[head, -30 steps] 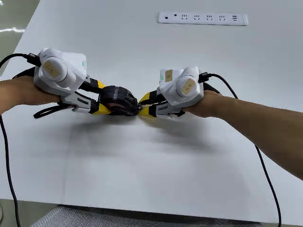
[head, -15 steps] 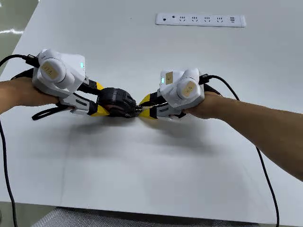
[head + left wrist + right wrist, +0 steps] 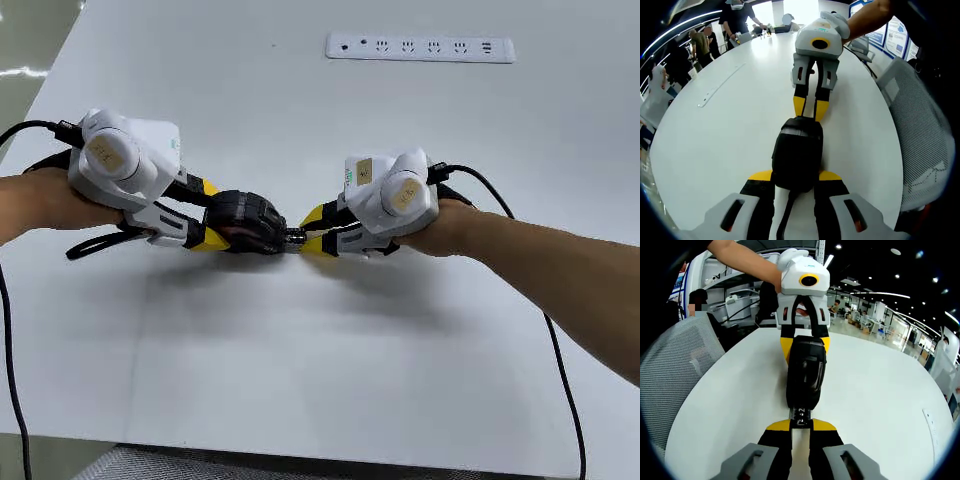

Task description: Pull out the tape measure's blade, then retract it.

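1. Both forearms reach in low over the white table (image 3: 300,350), the grippers meeting tip to tip
2. Left gripper (image 3: 213,213) clamps the black tape measure (image 3: 245,222) by its case
3. Right gripper (image 3: 314,231) pinches the short exposed blade (image 3: 801,416), which carries small print, one digit seemingly a 2

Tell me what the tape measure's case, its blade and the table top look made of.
Case: black and matte, likely plastic, perhaps rubber-skinned. Blade: short pale strip with printed marks, probably painted metal, too little shows to be sure. Table top: white, smooth, softly reflective, likely laminate.
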### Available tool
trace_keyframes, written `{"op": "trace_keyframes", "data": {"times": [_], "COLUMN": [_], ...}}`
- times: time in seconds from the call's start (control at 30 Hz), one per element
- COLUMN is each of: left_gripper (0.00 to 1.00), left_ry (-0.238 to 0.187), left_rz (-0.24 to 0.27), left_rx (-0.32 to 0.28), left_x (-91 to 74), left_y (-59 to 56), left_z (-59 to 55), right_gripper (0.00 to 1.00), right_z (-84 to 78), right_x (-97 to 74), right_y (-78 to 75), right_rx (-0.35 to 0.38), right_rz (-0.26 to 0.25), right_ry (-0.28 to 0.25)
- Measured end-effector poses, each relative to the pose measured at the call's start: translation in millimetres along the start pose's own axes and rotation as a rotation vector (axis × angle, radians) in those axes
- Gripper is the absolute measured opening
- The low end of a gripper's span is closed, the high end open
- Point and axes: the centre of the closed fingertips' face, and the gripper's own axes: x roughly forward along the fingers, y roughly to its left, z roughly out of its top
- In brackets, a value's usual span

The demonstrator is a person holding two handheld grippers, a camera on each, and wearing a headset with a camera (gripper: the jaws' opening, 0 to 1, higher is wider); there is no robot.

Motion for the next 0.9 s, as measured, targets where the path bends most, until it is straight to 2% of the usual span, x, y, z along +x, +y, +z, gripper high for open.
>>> {"op": "trace_keyframes", "data": {"times": [0.9], "left_gripper": [0.24], "left_ry": [0.002], "left_rz": [-0.005], "left_rx": [-0.005], "left_x": [0.7], "left_y": [1.2], "left_z": [0.0], "right_gripper": [0.09], "right_z": [-11.9], "right_x": [-21.0], "right_y": [5.0], "right_rx": [0.019], "right_rz": [-0.004], "right_ry": [0.009]}}
